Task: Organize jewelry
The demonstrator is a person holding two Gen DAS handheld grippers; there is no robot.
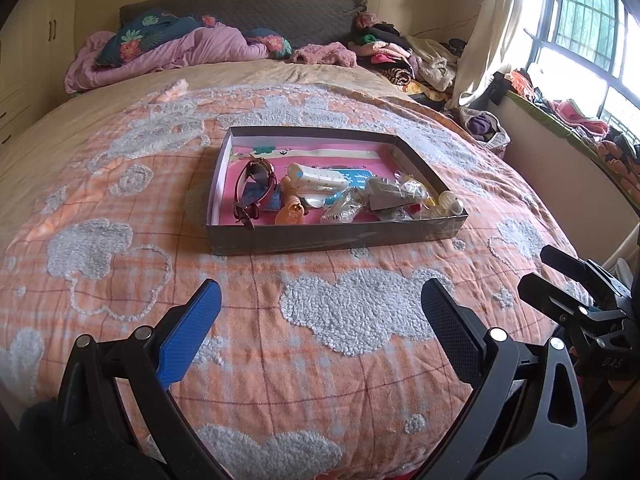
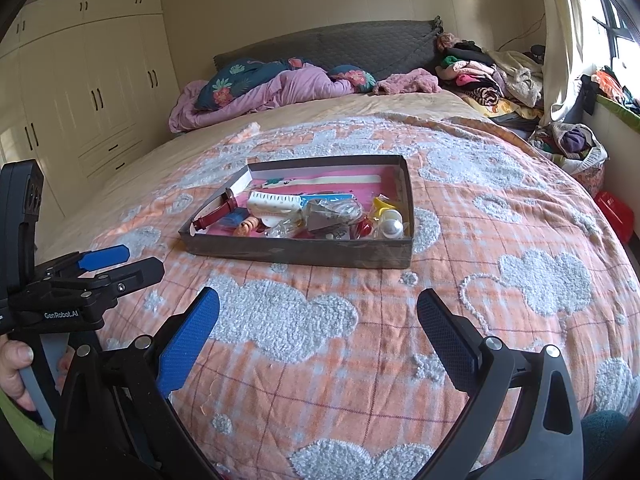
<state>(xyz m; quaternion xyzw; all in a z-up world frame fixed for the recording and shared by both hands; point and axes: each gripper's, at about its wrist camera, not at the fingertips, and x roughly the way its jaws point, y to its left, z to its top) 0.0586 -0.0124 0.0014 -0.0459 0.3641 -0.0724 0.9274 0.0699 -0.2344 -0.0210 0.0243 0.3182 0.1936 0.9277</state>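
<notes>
A shallow dark box [image 1: 332,238] with a pink floor sits on the bed; it also shows in the right wrist view [image 2: 300,254]. Inside lie dark red sunglasses [image 1: 256,186], a white comb-like piece [image 1: 316,178], an orange trinket [image 1: 290,210], clear bags with jewelry [image 1: 384,196] and a white round cap [image 1: 450,202]. My left gripper [image 1: 320,312] is open and empty, hovering over the blanket in front of the box. My right gripper [image 2: 318,316] is open and empty, also short of the box. Each gripper shows in the other's view: right [image 1: 552,276], left [image 2: 120,262].
An orange checked blanket with grey fluffy clouds [image 1: 352,320] covers the bed. Pink bedding and pillows [image 1: 168,52] lie at the headboard. Piled clothes [image 1: 400,56] sit at the far right. A wardrobe [image 2: 80,100] stands left, a window ledge [image 1: 560,120] right.
</notes>
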